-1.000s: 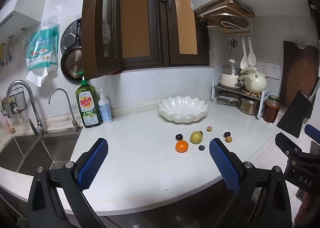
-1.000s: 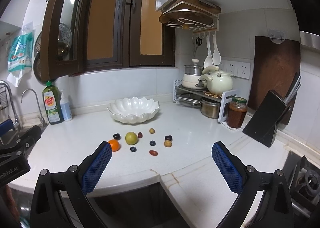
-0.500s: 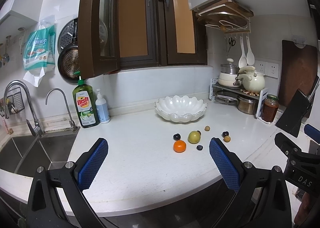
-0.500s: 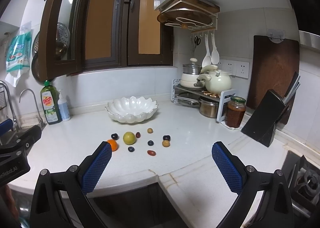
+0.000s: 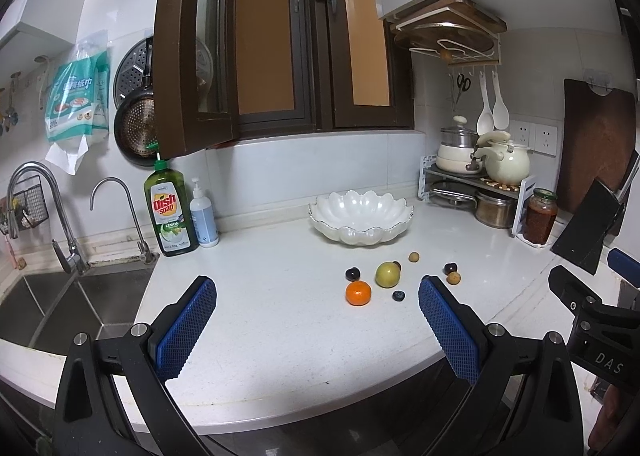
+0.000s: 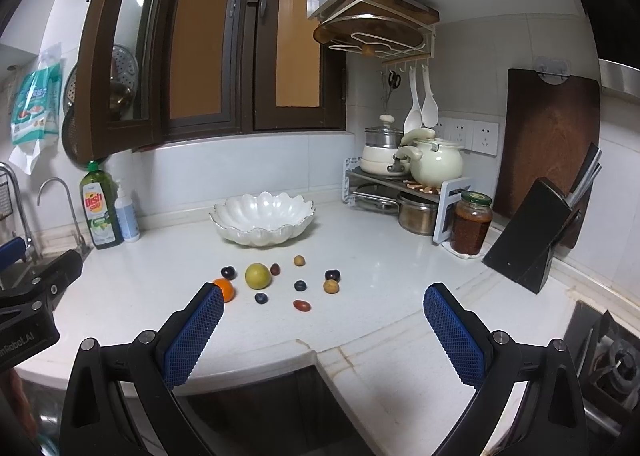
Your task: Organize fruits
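Observation:
Several small fruits lie loose on the white counter (image 5: 260,296): an orange mandarin (image 5: 358,293) (image 6: 226,288), a yellow-green round fruit (image 5: 387,274) (image 6: 258,276), dark berries and small brown fruits. A white scalloped bowl (image 5: 360,215) (image 6: 262,217) stands empty behind them. My left gripper (image 5: 316,320) is open and empty, above the counter's front edge, short of the fruits. My right gripper (image 6: 324,326) is open and empty, also near the front edge, with the fruits just beyond its left finger.
A sink (image 5: 52,296) with taps lies at the left, with a dish soap bottle (image 5: 170,211) and a pump bottle (image 5: 203,215) beside it. A pot rack (image 6: 404,183), a jar (image 6: 471,223) and a knife block (image 6: 536,232) stand at the right. A stove (image 6: 612,360) is far right.
Both grippers have drifted slightly forward and to the left; the fruits and bowl sit a little lower and nearer in both views. Both stay open and empty.

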